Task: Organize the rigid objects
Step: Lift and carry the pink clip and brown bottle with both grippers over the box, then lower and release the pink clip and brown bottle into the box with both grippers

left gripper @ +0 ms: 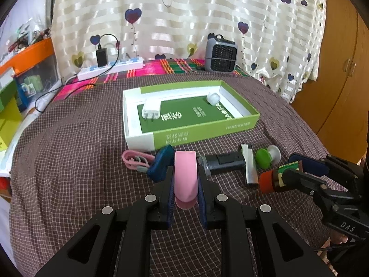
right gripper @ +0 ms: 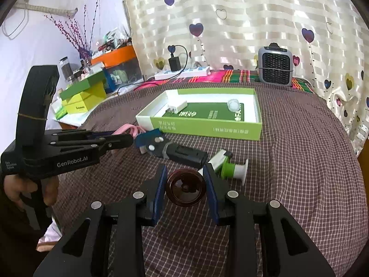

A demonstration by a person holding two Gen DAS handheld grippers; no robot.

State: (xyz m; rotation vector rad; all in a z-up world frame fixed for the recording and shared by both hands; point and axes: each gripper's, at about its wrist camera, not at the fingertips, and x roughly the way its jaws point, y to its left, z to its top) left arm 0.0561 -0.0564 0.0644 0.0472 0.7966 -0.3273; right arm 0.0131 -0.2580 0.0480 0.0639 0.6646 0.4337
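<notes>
My left gripper (left gripper: 185, 180) is shut on a pink oblong case (left gripper: 185, 177), held just above the checked cloth in front of the green and white box (left gripper: 203, 133). The box holds a white charger (left gripper: 151, 110) and a white round cap (left gripper: 213, 98). My right gripper (right gripper: 185, 184) is shut on a brown bottle (right gripper: 185, 187) with an orange cap (left gripper: 265, 182), near the front right of the object row. On the cloth lie a blue plug adapter (left gripper: 161, 166), a pink clip (left gripper: 135, 161), a black device (left gripper: 223, 162), a silver lighter (left gripper: 250, 168) and a green and white knob (left gripper: 267, 157).
A grey heater (left gripper: 220, 55) and a white power strip (left gripper: 110, 69) with a black charger stand at the back by the curtain. Orange and green boxes (right gripper: 92, 87) are stacked at the left. A wooden cabinet (left gripper: 341, 80) is at the right.
</notes>
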